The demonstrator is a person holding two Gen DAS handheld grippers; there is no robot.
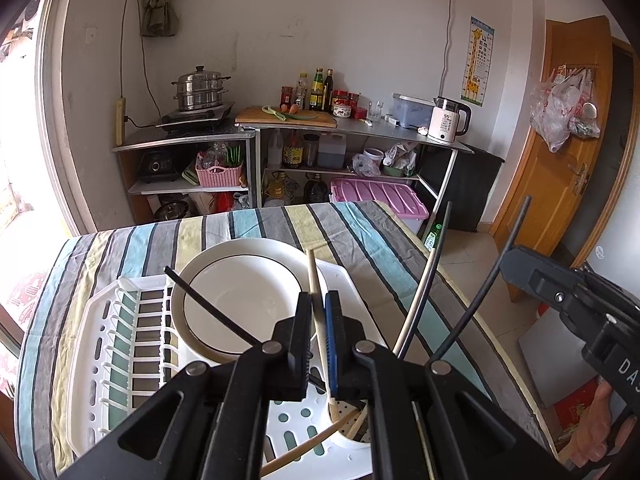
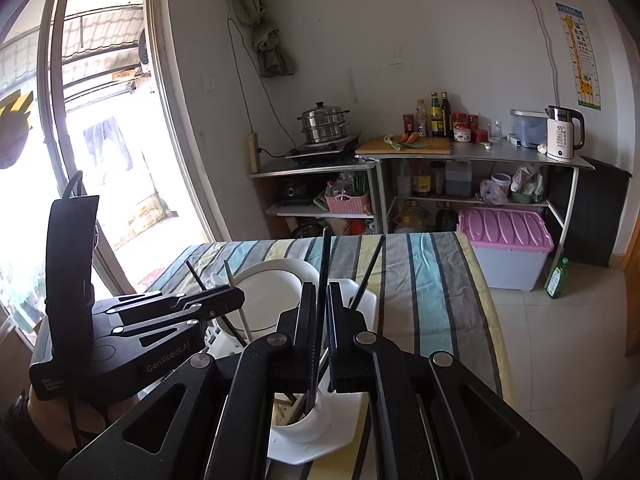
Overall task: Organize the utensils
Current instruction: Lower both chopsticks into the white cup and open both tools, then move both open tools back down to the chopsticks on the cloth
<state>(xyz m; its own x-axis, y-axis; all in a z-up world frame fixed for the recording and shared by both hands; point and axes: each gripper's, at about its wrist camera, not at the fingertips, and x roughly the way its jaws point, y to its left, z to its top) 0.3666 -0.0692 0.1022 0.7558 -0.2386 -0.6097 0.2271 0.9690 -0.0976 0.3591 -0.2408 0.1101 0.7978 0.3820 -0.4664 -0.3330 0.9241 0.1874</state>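
Observation:
My left gripper (image 1: 319, 300) is shut on a light wooden chopstick (image 1: 316, 280) that stands upright over the white utensil cup (image 1: 352, 426) in the white dish rack (image 1: 96, 344). My right gripper (image 2: 321, 292) is shut on a black chopstick (image 2: 325, 264) above the same cup (image 2: 308, 420). Several other chopsticks, black and wooden, lean out of the cup. A white plate with a dark rim (image 1: 240, 292) rests in the rack. Each gripper shows in the other's view, the right (image 1: 568, 300) and the left (image 2: 168, 312).
The rack sits on a table with a striped cloth (image 1: 360, 232). Behind it are metal shelves with a steamer pot (image 1: 200, 88), bottles, a cutting board and a kettle (image 1: 446, 120). A pink-lidded bin (image 1: 380, 196) and a green bottle (image 2: 557, 278) stand on the floor.

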